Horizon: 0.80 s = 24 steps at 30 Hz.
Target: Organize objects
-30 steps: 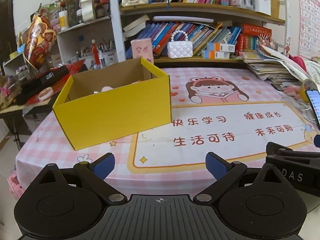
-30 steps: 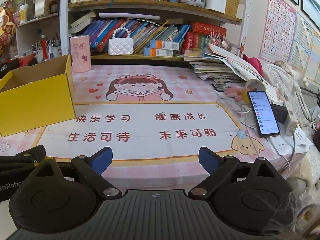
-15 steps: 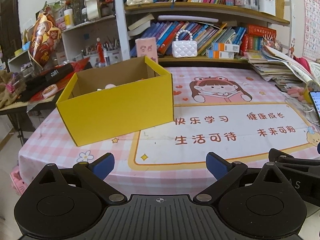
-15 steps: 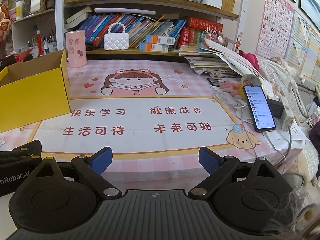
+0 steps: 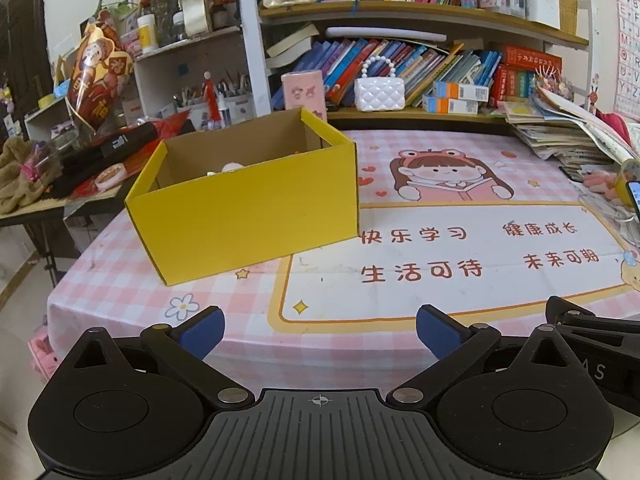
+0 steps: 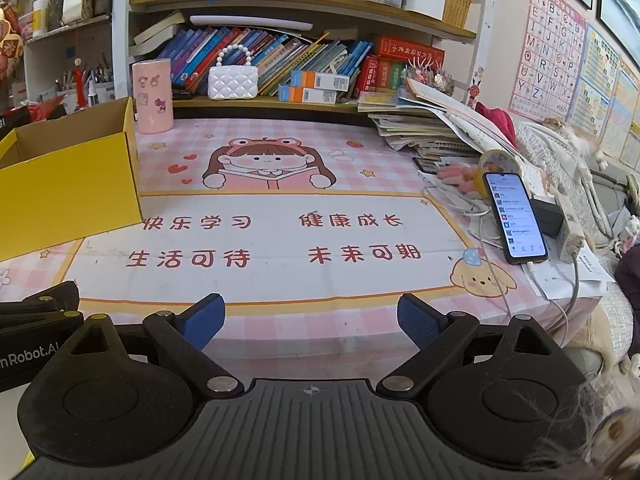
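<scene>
An open yellow cardboard box [image 5: 248,220] stands on the left of the pink checked table mat [image 5: 440,280]; something pale and pink [image 5: 232,167] shows just over its front wall. The box also shows at the left in the right wrist view [image 6: 68,192]. My left gripper [image 5: 318,330] is open and empty, back beyond the table's near edge. My right gripper [image 6: 310,320] is open and empty at the near edge too. Each gripper's body shows at the side of the other's view.
A pink cup [image 6: 153,96] stands behind the box. A phone [image 6: 514,216], cables and a power strip [image 6: 568,232] lie at the right edge. A stack of books and papers [image 6: 424,128] sits at the back right. Shelves with books and a white handbag [image 6: 233,80] line the back.
Both grippers have drawn back from the table and risen a little, so more of the mat's near edge shows. Both stay open.
</scene>
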{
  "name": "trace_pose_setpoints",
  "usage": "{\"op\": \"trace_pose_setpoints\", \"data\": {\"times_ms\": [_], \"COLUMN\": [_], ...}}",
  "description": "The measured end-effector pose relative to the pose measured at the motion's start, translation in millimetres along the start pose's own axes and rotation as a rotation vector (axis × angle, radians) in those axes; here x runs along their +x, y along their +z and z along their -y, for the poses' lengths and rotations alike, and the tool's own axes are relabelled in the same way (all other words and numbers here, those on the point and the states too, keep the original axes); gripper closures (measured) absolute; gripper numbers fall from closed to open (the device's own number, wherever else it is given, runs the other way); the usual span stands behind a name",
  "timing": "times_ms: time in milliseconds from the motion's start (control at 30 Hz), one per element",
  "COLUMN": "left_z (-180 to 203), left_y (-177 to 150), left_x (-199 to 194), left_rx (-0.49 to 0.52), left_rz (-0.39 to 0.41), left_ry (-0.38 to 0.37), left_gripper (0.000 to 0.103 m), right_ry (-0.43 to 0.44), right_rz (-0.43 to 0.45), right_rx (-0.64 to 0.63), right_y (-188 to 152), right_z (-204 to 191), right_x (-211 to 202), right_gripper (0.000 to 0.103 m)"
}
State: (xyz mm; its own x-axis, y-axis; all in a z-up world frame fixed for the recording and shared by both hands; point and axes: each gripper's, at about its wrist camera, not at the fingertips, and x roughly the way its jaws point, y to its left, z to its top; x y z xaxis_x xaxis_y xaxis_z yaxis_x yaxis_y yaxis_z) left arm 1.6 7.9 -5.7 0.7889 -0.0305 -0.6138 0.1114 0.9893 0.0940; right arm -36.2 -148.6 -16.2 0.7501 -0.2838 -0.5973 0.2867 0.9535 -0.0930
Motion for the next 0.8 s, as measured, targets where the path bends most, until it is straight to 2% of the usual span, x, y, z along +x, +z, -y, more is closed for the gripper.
{"op": "trace_pose_setpoints", "data": {"times_ms": [800], "left_z": [-4.1], "left_y": [-1.6], "left_x": [2.1], "left_rx": [-0.028], "left_rz": [-0.026], "left_ry": [-0.025], "left_gripper": [0.000], "right_ry": [-0.013], "right_rz": [0.001], "right_rx": [-0.013], "right_y": [-1.7], "right_z": [-4.9], "right_x": [-3.1], "right_gripper": [0.010]}}
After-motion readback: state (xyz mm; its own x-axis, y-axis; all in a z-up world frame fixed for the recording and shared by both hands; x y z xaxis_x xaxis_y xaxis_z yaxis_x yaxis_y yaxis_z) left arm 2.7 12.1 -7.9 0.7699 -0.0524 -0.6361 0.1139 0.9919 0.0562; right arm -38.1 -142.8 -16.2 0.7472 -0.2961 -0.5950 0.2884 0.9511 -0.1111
